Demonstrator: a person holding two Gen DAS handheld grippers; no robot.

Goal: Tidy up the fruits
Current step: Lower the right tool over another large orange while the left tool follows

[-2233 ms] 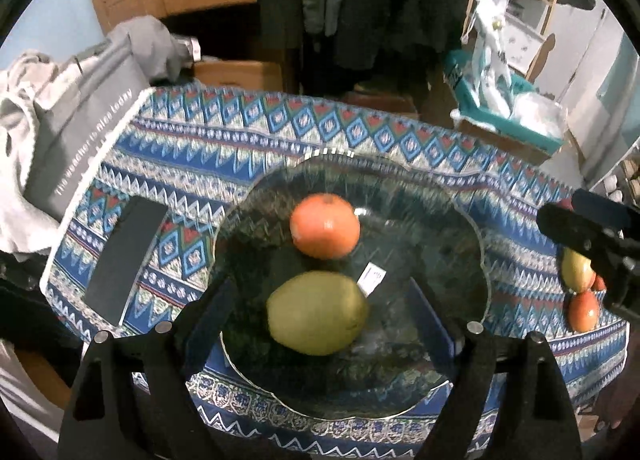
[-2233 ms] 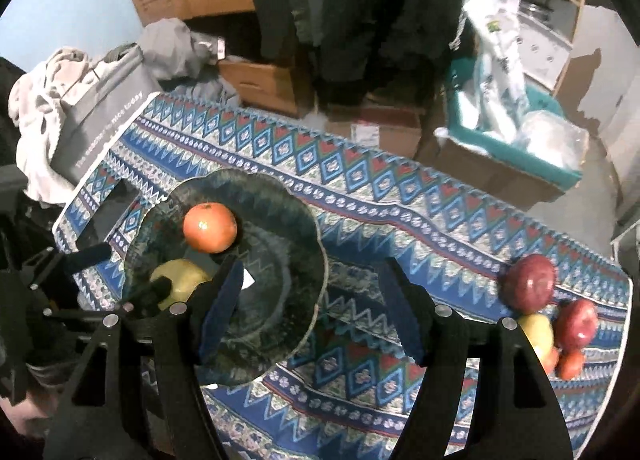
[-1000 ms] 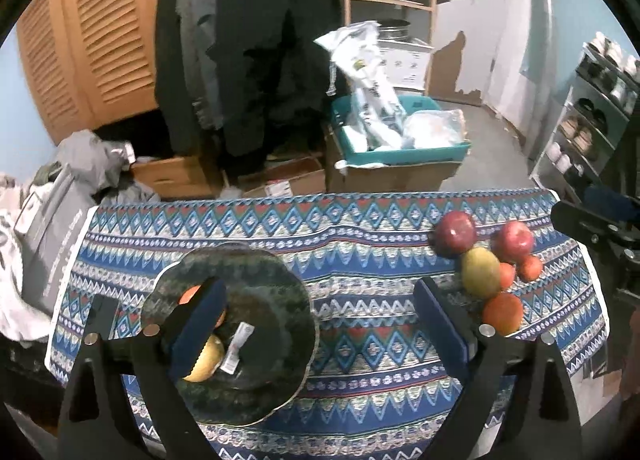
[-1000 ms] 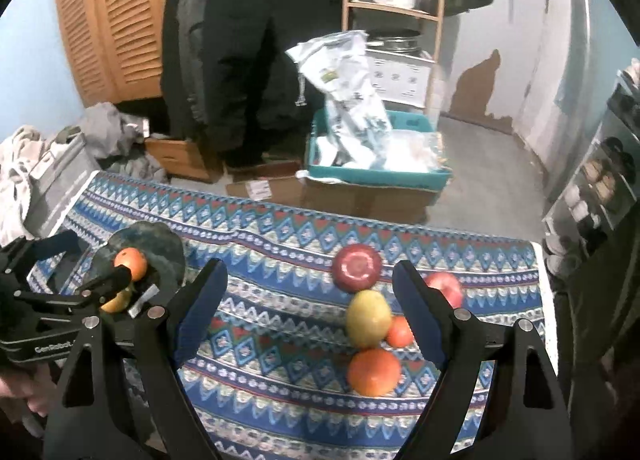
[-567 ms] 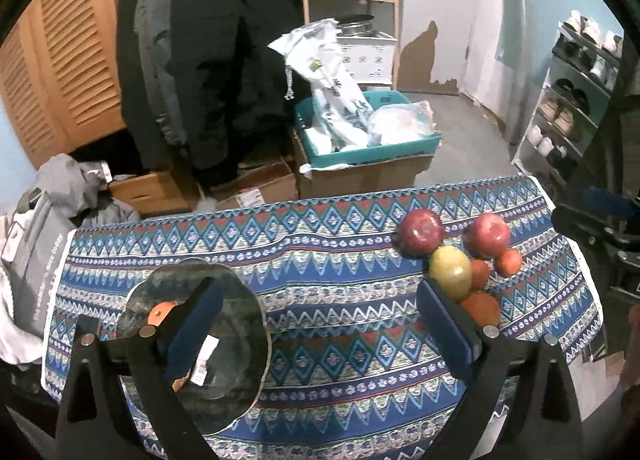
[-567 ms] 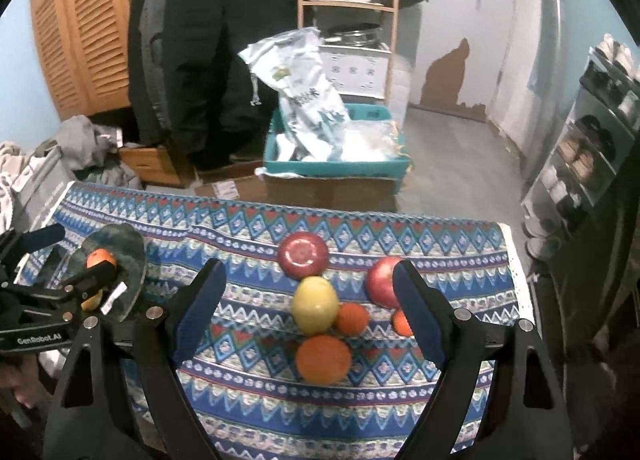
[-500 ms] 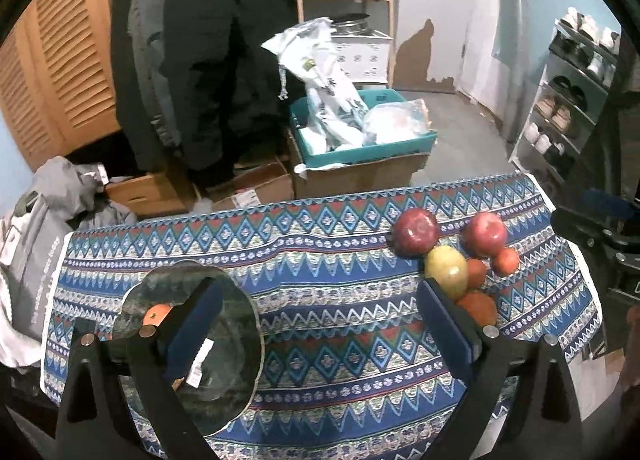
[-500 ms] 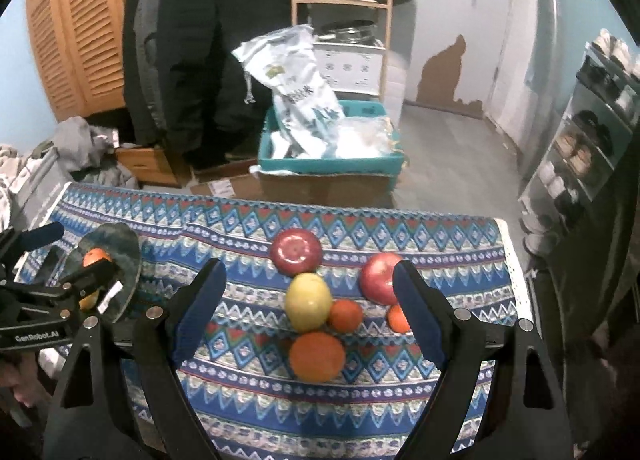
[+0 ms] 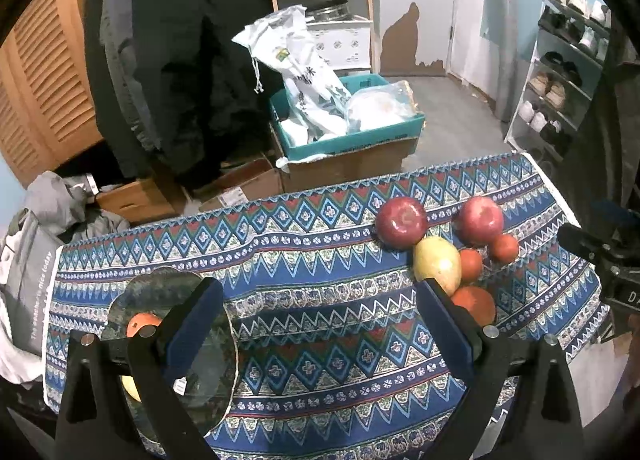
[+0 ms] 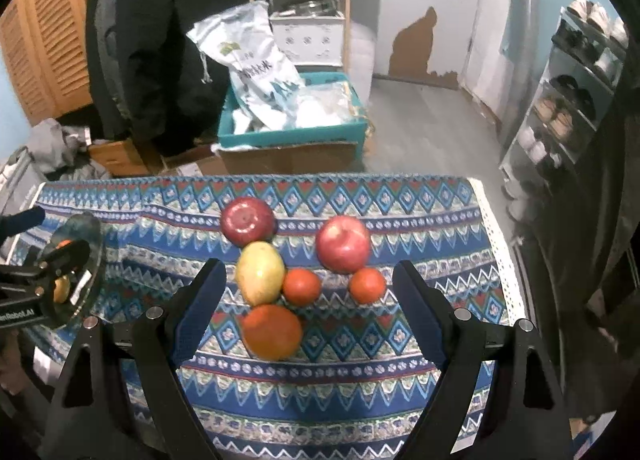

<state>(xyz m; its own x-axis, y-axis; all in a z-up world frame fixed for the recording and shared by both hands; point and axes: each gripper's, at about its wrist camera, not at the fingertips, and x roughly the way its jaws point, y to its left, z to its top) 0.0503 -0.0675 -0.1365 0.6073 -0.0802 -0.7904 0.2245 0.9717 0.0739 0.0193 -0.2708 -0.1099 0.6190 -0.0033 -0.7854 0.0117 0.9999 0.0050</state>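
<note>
Currently picking: right gripper (image 10: 306,294) spread wide, empty, over the round orange fruit (image 10: 272,331) at 6 o'clock of the pile. Left gripper (image 9: 320,310) also wide apart, empty. Next: descend, clamp it, carry to the dark glass plate (image 9: 168,292).

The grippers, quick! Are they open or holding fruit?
Left gripper: open, holding nothing.
Right gripper: open, holding nothing, above the fruit pile.

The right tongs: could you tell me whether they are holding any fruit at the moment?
No. The right tongs are open and empty above the large orange.

Dim indoor light, heavy fisheye curvature, dark vignetted corners, slight blur
</note>
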